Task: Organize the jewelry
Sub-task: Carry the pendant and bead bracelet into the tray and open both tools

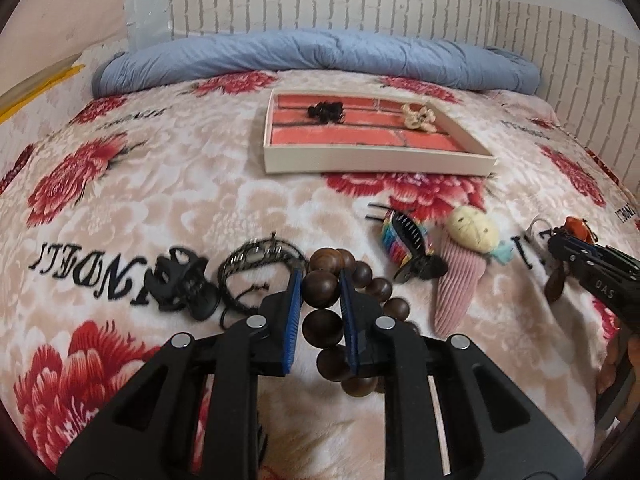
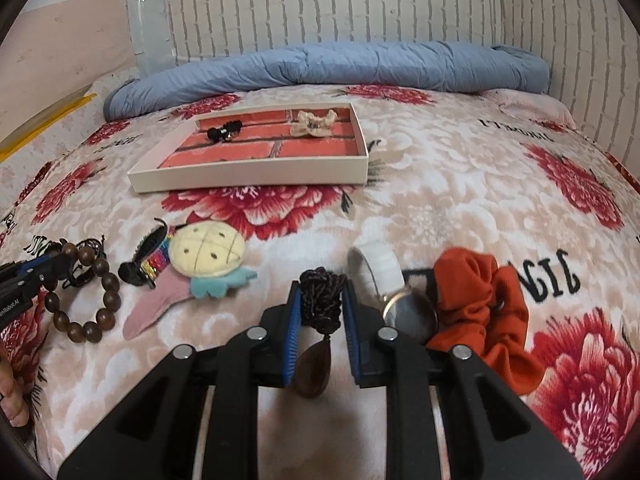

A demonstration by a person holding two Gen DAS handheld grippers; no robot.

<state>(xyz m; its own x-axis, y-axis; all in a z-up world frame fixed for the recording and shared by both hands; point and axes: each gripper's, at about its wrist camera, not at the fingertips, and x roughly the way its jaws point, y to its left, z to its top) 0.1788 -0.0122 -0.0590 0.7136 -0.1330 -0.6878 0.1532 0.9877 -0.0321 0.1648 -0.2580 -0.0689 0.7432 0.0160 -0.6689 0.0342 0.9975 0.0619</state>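
Left gripper (image 1: 320, 280) clamped on bead bracelet (image 1: 340, 312), right gripper (image 2: 320, 300) clamped on braided pendant cord (image 2: 322, 296); lift both clear, carry to tray (image 1: 376, 164) at 12 o'clock.

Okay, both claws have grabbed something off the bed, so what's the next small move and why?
Probably lift both and carry them toward the tray. The left claw is shut on the bead bracelet, the right claw on the braided pendant, and the tray, already holding two pieces, lies ahead with room.
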